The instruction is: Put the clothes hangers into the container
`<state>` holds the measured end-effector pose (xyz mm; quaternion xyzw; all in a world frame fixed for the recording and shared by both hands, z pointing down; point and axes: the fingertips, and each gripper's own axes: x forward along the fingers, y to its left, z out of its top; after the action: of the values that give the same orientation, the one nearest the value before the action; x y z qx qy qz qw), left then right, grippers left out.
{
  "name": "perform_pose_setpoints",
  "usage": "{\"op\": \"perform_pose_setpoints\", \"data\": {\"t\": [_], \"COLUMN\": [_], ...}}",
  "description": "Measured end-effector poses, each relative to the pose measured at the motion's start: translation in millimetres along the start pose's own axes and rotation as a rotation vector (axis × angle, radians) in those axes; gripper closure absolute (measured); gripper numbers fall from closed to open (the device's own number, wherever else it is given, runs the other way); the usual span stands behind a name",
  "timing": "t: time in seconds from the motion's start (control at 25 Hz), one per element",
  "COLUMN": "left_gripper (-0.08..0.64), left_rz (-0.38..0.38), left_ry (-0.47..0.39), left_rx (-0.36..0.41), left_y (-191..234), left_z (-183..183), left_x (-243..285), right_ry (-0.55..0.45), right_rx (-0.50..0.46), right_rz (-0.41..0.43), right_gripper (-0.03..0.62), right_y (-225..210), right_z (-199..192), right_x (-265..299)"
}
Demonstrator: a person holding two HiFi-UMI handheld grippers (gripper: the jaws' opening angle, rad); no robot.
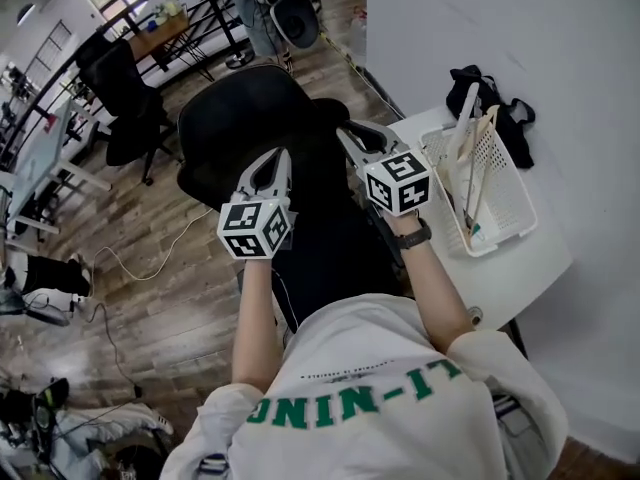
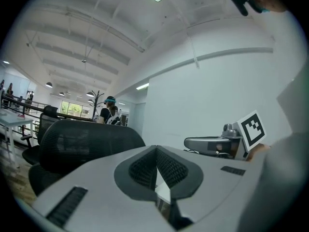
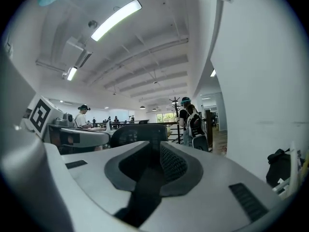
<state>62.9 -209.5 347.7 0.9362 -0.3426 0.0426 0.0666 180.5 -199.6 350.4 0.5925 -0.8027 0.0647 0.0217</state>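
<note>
A white slatted basket [image 1: 512, 190] stands on the white table [image 1: 525, 268] at the right, against the wall. Clothes hangers lean in it: a wooden hanger [image 1: 480, 163] and a white hanger [image 1: 463, 118] stick up over its rim. Both grippers are held up over a black office chair [image 1: 250, 118], left of the basket and apart from it. My left gripper [image 1: 283, 155] [image 2: 156, 147] is shut with nothing between its pads. My right gripper [image 1: 344, 131] [image 3: 155, 143], the nearer one to the basket, has its tips together and holds nothing.
A black bag [image 1: 495, 93] [image 3: 280, 161] lies on the table behind the basket. The white wall runs along the right. A second black chair [image 1: 125, 98] and desks stand on the wooden floor at the left, with cables on the floor. A person [image 3: 190, 120] stands farther back.
</note>
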Motion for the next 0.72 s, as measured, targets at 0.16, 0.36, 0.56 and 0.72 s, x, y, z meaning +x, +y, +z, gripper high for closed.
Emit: {"op": "perform_pose_setpoints", "data": {"t": [0.16, 0.36, 0.56, 0.72], "left_gripper": [0.557, 0.557, 0.556, 0.557], "left_rz": [0.076, 0.159, 0.22, 0.248], "left_ry": [-0.011, -0.027, -0.047, -0.063], "left_rx": [0.0, 0.004, 0.007, 0.017], "left_y": [26.3, 55.1, 79.7, 89.5], "left_z": [2.8, 8.2, 11.6, 13.2], "left_x": [-19.8, -38.3, -52.8, -56.4], "right_ry": [-0.015, -0.086, -0.036, -0.022], "right_rx": [-0.053, -0.09, -0.106, -0.075], "right_rz": [0.008, 0.015, 0.014, 0.029], "right_gripper": [0.559, 0.575, 0.578, 0.578], "right_y": [25.3, 50.0, 63.6, 69.4], "right_z": [7.9, 23.7, 13.4, 4.4], "right_x": [19.7, 32.1, 49.6, 59.6]}}
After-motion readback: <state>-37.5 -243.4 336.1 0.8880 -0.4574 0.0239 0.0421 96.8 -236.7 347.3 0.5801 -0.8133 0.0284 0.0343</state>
